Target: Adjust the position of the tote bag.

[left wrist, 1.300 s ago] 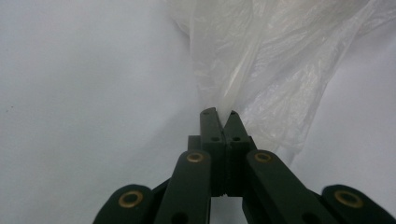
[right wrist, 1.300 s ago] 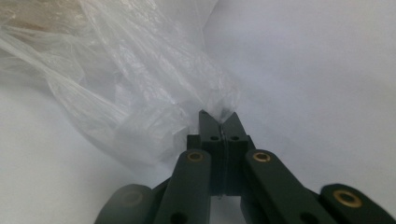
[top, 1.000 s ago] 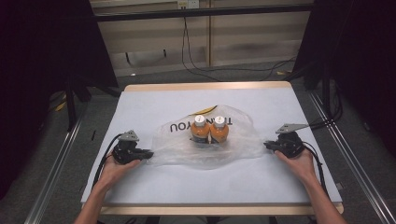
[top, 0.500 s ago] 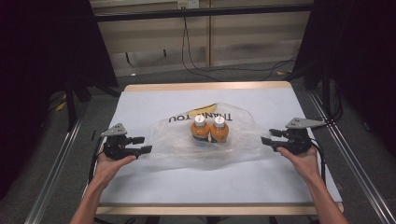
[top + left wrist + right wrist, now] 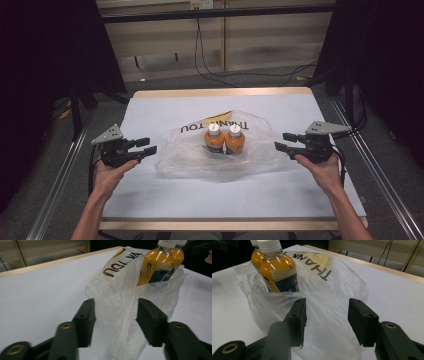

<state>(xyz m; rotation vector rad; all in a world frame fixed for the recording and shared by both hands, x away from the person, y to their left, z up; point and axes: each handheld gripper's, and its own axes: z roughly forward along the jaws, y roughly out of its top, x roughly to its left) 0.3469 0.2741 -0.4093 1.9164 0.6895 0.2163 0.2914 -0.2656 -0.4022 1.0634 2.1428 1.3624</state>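
Note:
Two orange juice bottles (image 5: 224, 139) with white caps stand upright side by side inside a clear plastic bag (image 5: 220, 162) printed THANK YOU, at the middle of the white table (image 5: 165, 107). My left gripper (image 5: 148, 145) is open at the bag's left edge. In the left gripper view the crumpled bag (image 5: 117, 290) lies in line with my left gripper's (image 5: 115, 303) gap, with the bottles (image 5: 153, 263) beyond. My right gripper (image 5: 281, 141) is open at the bag's right edge. In the right gripper view the bag (image 5: 329, 282) sits between the jaws of my right gripper (image 5: 327, 302), and the bottles (image 5: 277, 271) stand to the left.
The table has a wooden rim (image 5: 220, 92) at the far side. Metal rails (image 5: 60, 180) run along both sides. Cables (image 5: 225, 75) hang on the floor behind the table. Dark curtains stand left and right.
Both hands lifted slightly and moved a little outward and away from the person. The grippers levelled to point at the bag's sides. The bottles stayed put.

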